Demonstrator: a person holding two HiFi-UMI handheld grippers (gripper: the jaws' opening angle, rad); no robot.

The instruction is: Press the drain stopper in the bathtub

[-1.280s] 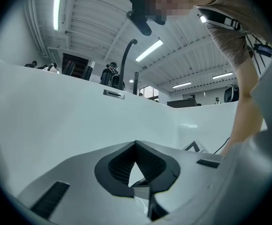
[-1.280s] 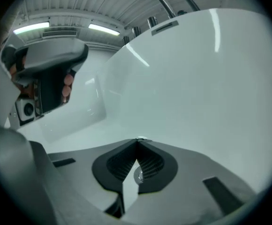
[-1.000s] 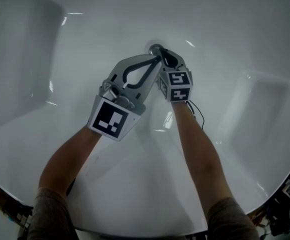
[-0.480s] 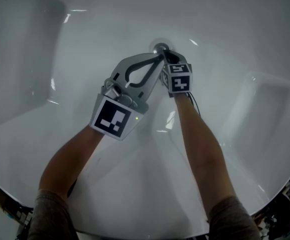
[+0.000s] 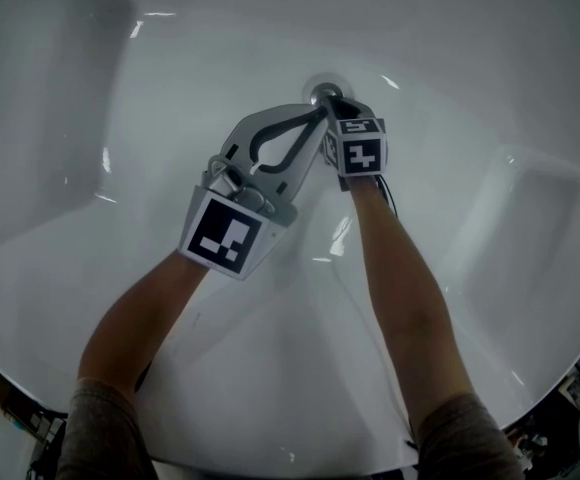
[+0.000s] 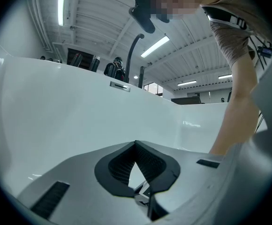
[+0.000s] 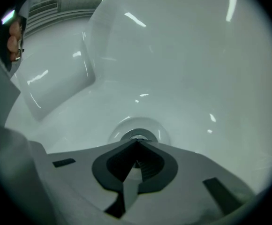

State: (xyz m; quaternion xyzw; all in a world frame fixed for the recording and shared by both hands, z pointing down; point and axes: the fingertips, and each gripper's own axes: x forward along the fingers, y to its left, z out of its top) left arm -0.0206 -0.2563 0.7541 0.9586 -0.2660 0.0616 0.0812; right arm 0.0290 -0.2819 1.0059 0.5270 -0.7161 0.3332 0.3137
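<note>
The right gripper's jaws were clenched tip to tip on nothing, just at the one drain stopper at frame centre in the bathtub floor. The left gripper's jaws were likewise clenched and empty, and its view showed only tub wall, no stopper. Only the head view showed the two grippers meeting at the stopper, upper centre.
</note>
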